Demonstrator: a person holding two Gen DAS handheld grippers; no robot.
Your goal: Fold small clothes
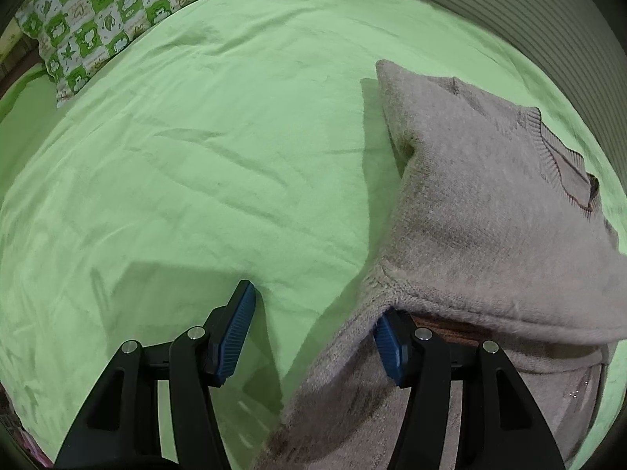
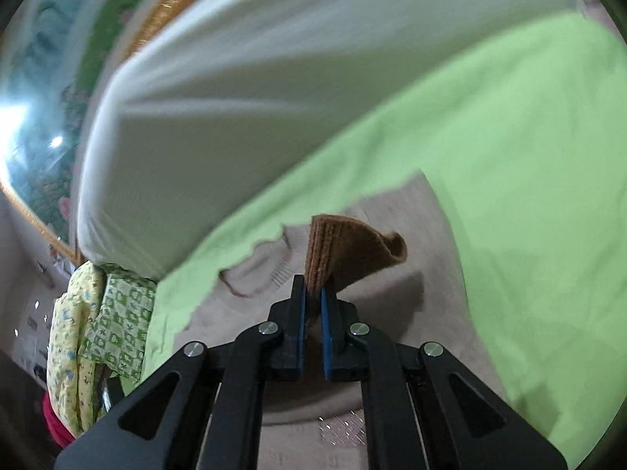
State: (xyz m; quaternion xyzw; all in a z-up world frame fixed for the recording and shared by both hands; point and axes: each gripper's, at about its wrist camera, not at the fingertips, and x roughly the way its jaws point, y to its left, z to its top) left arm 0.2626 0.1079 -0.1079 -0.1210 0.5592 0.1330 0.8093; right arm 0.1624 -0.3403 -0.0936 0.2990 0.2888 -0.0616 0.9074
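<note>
A beige knitted sweater (image 1: 482, 203) lies on the green bedsheet (image 1: 203, 149), partly folded over itself, its ribbed neckline toward the right. My left gripper (image 1: 313, 333) is open above the sheet; its right finger is under the sweater's folded edge and its left finger is over bare sheet. In the right wrist view the sweater (image 2: 392, 243) lies below my right gripper (image 2: 312, 297), which is shut on a brown ribbed cuff (image 2: 345, 250) of the sweater and holds it raised above the body.
A green-and-white patterned pillow (image 1: 106, 11) lies at the far left of the bed. A ribbed headboard or wall (image 1: 529, 4) runs along the far right. A white padded surface (image 2: 219, 117) borders the sheet, with patterned cloths (image 2: 102, 329) bunched at the left.
</note>
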